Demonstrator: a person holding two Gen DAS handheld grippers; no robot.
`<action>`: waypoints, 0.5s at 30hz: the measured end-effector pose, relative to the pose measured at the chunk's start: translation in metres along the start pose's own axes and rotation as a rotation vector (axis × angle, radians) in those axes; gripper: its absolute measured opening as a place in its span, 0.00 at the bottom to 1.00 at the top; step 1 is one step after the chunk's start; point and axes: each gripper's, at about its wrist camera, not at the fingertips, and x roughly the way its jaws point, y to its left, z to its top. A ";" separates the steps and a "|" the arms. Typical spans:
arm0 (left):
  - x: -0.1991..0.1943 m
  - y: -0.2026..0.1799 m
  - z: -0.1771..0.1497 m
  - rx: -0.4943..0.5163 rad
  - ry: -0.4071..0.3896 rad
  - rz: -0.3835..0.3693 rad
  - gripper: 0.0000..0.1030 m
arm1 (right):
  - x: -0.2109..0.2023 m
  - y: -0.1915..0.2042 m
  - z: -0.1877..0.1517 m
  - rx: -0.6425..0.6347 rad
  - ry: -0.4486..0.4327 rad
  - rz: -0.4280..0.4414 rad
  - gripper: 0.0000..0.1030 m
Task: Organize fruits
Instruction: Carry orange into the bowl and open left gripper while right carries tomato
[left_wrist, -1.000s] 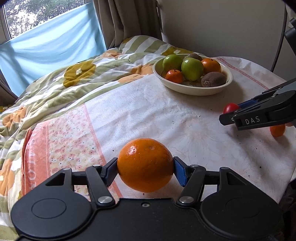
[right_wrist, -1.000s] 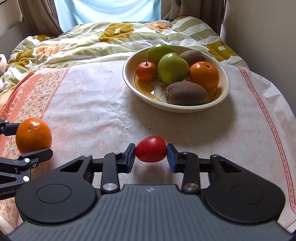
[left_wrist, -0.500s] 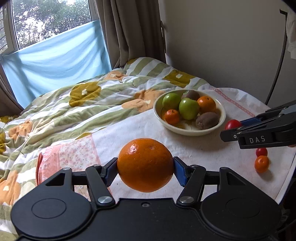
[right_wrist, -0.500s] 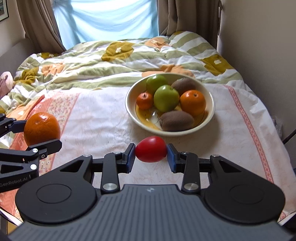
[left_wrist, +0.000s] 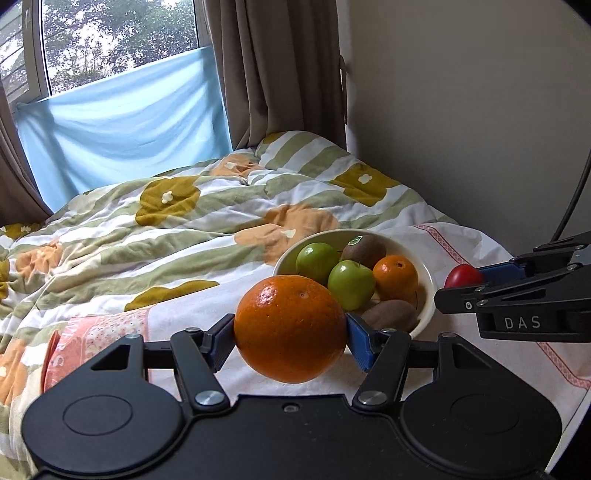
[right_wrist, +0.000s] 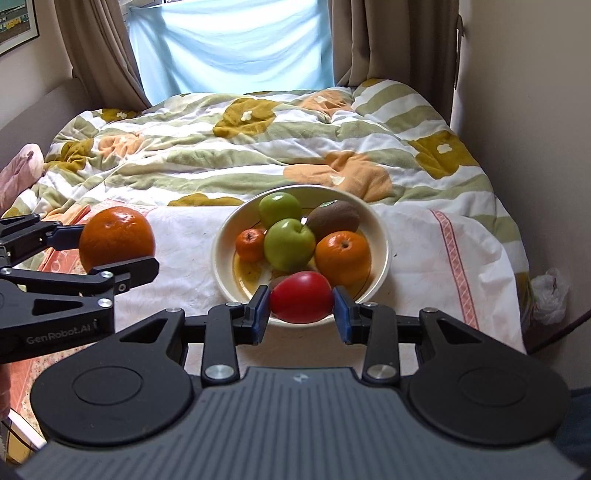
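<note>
In the left wrist view, the left gripper (left_wrist: 290, 334) squeezes a big orange (left_wrist: 290, 329) between its two blue pads (left_wrist: 357, 339). The orange is up in the air, above the white cloth (left_wrist: 236, 291) on the bed. Behind the orange sits a cream bowl (left_wrist: 424, 295). In the bowl are two green apples (left_wrist: 351, 283), a brown kiwi (left_wrist: 364, 245) at the back, a smaller orange (left_wrist: 395, 277) and another kiwi (left_wrist: 389, 314) at the front. To the right, the right gripper (left_wrist: 461, 282) comes in from the side. It holds a small red fruit (left_wrist: 461, 275) near the right rim of the bowl. A striped blanket (left_wrist: 184, 221) with yellow and orange patches lies behind the bowl. A blue sheet (left_wrist: 122, 133) hangs at the window, with brown curtains (left_wrist: 273, 66) beside it.

In the right wrist view, the right gripper (right_wrist: 301, 308) pinches the red fruit (right_wrist: 301, 297) between its blue pads (right_wrist: 258, 314). The red fruit hangs over the near edge of the bowl (right_wrist: 384, 258). In the bowl there are two green apples (right_wrist: 290, 249), a kiwi (right_wrist: 332, 219), an orange (right_wrist: 343, 258) and a little tangerine (right_wrist: 250, 243). On the left, the left gripper (right_wrist: 118, 249) grips the big orange (right_wrist: 116, 240), which is held beside the bowl and does not touch it. The white cloth (right_wrist: 184, 258) has a pink patterned band (right_wrist: 452, 254) on the right side. A pink soft thing (right_wrist: 20, 170) lies at the left edge of the bed.
</note>
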 end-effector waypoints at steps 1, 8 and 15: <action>0.005 -0.005 0.002 -0.006 0.003 0.005 0.65 | 0.003 -0.006 0.003 -0.005 0.002 0.008 0.50; 0.054 -0.027 0.010 -0.046 0.056 0.045 0.65 | 0.028 -0.039 0.015 -0.040 0.028 0.053 0.50; 0.094 -0.031 0.007 -0.075 0.106 0.087 0.65 | 0.053 -0.055 0.019 -0.067 0.060 0.087 0.50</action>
